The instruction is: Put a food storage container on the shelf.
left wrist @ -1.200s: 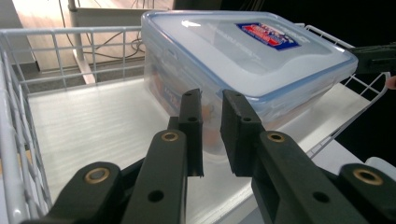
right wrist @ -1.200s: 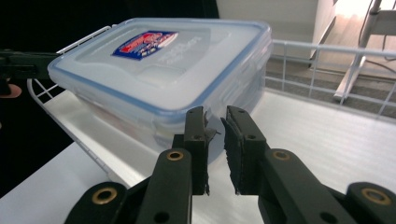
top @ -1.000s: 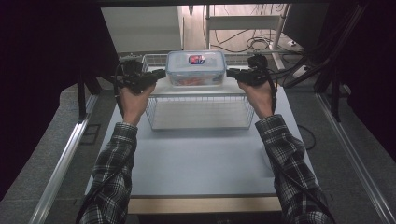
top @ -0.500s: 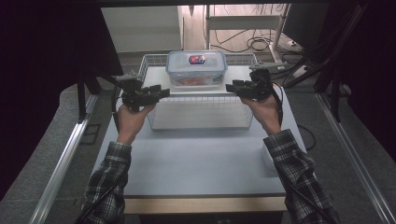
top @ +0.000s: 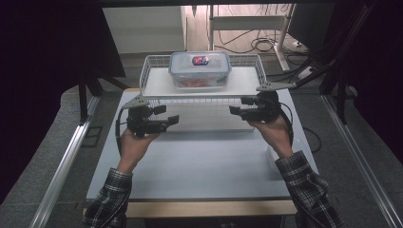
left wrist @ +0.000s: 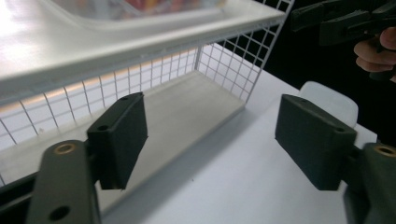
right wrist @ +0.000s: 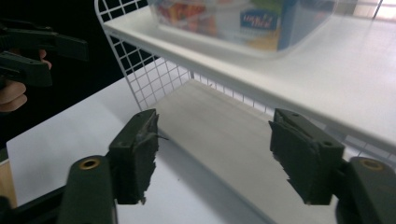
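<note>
A clear lidded food box (top: 200,69) with a red and blue label rests on the top shelf of a white wire rack (top: 157,85) at the table's far side. My left gripper (top: 166,115) hovers open and empty in front of the rack's left end, below shelf height. My right gripper (top: 240,106) hovers open and empty before the right end. In the left gripper view the left gripper (left wrist: 217,140) faces the rack's lower shelf (left wrist: 187,107), with the right gripper (left wrist: 345,21) beyond. In the right gripper view the right gripper (right wrist: 215,158) points under the box (right wrist: 243,21).
The white table (top: 204,166) spreads bare between the rack and the person's sleeves. Dark curtains close in on both sides. Cables (top: 259,45) lie on the floor behind the rack. Metal rails (top: 62,166) run along the table's left and right.
Both grippers have drawn back from the ends of the box toward the person and dropped lower, in front of the rack. The box stays where it was on the top shelf.
</note>
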A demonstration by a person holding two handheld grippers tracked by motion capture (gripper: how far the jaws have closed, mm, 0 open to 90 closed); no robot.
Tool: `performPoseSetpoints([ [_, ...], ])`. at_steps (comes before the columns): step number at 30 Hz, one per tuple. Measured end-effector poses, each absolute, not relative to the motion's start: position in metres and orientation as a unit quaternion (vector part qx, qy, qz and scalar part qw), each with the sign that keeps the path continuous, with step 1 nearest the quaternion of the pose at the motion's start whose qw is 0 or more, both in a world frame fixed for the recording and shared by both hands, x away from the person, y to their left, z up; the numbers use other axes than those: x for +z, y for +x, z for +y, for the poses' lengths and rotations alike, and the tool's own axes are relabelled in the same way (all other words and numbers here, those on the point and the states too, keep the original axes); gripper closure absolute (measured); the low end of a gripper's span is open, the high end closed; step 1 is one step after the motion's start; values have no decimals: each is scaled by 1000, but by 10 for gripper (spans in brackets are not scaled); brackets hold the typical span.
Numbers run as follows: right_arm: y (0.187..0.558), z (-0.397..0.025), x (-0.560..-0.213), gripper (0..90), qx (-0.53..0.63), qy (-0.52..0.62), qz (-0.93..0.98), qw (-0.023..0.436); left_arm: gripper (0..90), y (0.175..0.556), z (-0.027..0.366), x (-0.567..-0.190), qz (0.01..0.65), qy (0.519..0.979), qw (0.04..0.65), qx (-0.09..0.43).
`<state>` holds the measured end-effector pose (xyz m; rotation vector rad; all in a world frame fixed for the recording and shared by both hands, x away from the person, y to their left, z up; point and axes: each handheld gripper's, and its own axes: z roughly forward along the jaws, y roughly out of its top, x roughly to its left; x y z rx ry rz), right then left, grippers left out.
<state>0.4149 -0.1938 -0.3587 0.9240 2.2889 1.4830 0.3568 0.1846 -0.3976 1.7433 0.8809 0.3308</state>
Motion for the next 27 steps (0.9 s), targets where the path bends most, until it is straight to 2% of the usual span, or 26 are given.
performPoseSetpoints([
  [5, 399, -200, -373, 236, 513, 313, 789, 127, 189, 342, 175, -411, 365, 750, 530, 152],
  [14, 377, -205, -397, 113, 479, 303, 813, 135, 98, 326, 169, -436, 365, 760, 520, 139],
  [27, 352, -208, -431, 24, 477, 311, 813, 120, 18, 291, 165, -461, 362, 777, 488, 163],
])
